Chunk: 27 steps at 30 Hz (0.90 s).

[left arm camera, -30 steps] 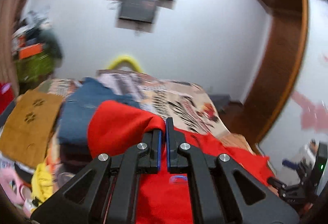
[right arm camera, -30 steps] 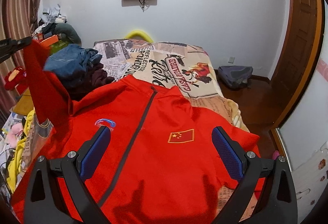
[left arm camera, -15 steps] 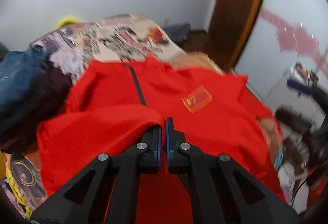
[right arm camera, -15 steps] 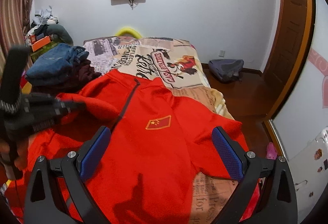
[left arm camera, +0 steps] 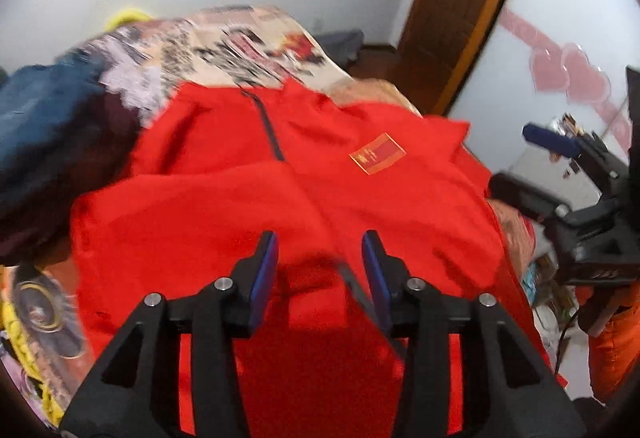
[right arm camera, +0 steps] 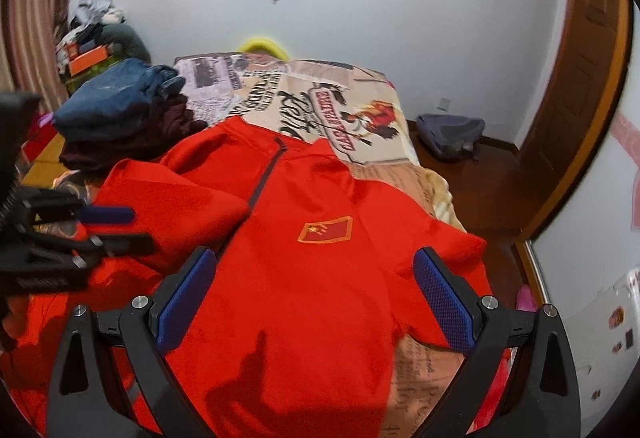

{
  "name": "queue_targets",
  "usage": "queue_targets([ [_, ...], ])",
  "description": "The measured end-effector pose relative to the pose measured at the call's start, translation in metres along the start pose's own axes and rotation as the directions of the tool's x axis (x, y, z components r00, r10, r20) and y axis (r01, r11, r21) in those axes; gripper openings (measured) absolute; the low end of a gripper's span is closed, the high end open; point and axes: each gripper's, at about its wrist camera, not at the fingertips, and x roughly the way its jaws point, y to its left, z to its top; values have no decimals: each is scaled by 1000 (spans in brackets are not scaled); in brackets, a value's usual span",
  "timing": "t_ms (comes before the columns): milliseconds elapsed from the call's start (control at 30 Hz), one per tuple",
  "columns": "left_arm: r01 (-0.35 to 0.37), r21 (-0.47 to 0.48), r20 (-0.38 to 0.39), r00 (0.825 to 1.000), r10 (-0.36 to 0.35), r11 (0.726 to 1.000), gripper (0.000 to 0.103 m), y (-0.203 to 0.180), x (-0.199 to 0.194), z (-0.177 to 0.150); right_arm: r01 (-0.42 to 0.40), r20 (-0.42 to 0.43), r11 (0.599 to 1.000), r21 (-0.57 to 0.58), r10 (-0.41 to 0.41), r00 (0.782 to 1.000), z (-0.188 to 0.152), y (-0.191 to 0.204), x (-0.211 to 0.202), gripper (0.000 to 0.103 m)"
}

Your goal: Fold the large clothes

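Two sets of tongs spread wide, gripping nothing, above one soft red zip-front jacket with a flag patch, lying face-up across lower centre of both views on a newspaper-print bedspread.

Left gripper poised over the folded-in sleeve at lower centre; right gripper low over the chest panel. Likely light, limp, somewhat slick knit: prone to sag and slide, so best pinched at the hem, shoulder seam or sleeve cuff. Folded blue denim pile at upper left.
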Motion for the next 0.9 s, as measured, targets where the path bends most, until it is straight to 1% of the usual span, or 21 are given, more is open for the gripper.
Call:
queue_targets([
  [67,-30,-18,43,999,31,999,46,14,-20,0,-13,10,999,-33,13,1000,5,12,1,98],
  [100,-51,-32,69,996,53,998,50,22,-32,1,-20,15,999,-46,21,1000,7,18,1,98],
  [133,-71,-42,92,993,75,997,53,30,-41,0,-33,18,997,-65,34,999,11,26,2,98],
  [167,-100,-55,119,987,106,993,54,39,-53,-1,-42,20,996,-80,43,999,13,33,3,98],
  [267,-185,-86,175,965,198,979,58,66,-81,-6,-74,31,987,-141,79,996,21,58,5,98],
  [367,-285,-107,201,932,302,952,63,92,-102,-15,-122,26,969,-215,130,991,26,88,10,98],
  [433,-332,-121,198,915,350,936,65,108,-111,-24,-158,15,951,-266,168,986,29,110,17,98],
  [467,-348,-128,192,910,368,929,66,116,-114,-29,-169,8,945,-280,178,984,29,118,21,98],
  [533,-369,-148,177,903,391,918,70,129,-117,-41,-208,-45,930,-303,204,978,28,142,40,98],
  [567,-372,-159,166,903,396,914,71,135,-117,-47,-226,-68,925,-306,215,974,27,149,48,98],
  [633,-369,-181,142,907,395,912,72,146,-115,-61,-276,-140,910,-310,243,960,23,170,69,97],
  [667,-370,-189,127,909,397,909,72,152,-114,-67,-286,-161,907,-309,246,956,22,178,74,97],
  [733,-390,-200,94,906,413,899,72,160,-109,-80,-311,-209,898,-310,254,944,18,199,90,96],
  [767,-400,-206,75,904,422,893,72,165,-106,-87,-320,-223,894,-315,258,940,18,205,92,96],
  [867,-403,-215,33,907,419,889,72,176,-99,-101,-351,-272,875,-333,267,924,17,225,106,95],
  [900,-407,-218,15,908,420,887,72,179,-96,-106,-354,-280,872,-338,266,922,16,232,110,91],
])
